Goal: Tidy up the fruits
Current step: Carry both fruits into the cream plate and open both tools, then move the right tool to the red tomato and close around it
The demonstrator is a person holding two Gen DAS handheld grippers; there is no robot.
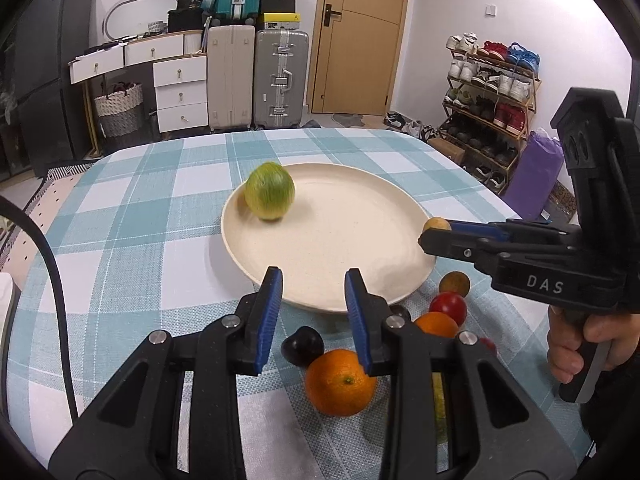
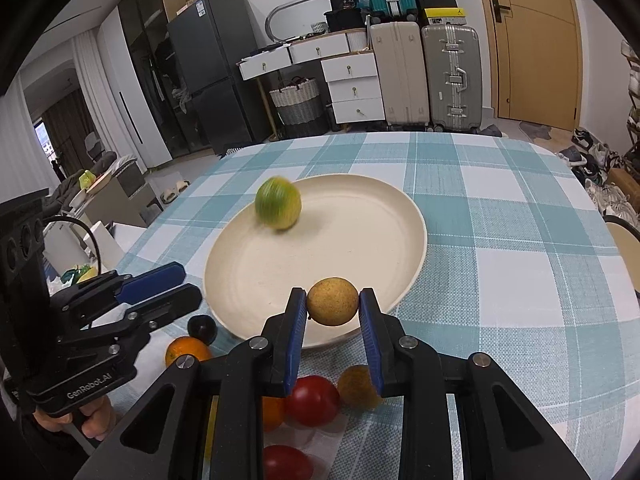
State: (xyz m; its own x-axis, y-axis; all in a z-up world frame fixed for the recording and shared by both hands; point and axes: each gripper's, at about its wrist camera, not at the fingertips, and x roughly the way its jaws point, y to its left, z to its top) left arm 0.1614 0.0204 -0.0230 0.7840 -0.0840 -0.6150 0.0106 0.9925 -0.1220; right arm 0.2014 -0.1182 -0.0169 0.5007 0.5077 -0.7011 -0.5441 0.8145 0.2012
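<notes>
A cream plate sits mid-table. A green fruit is on its far left part, blurred as if rolling. My left gripper is open and empty above the plate's near rim. My right gripper is shut on a small tan fruit, held over the plate's right edge. Loose near the plate lie an orange, a dark plum, a red tomato and a brownish fruit.
The table has a blue and white checked cloth. A second orange and another red fruit lie in the pile. Suitcases, drawers and a shoe rack stand beyond the table.
</notes>
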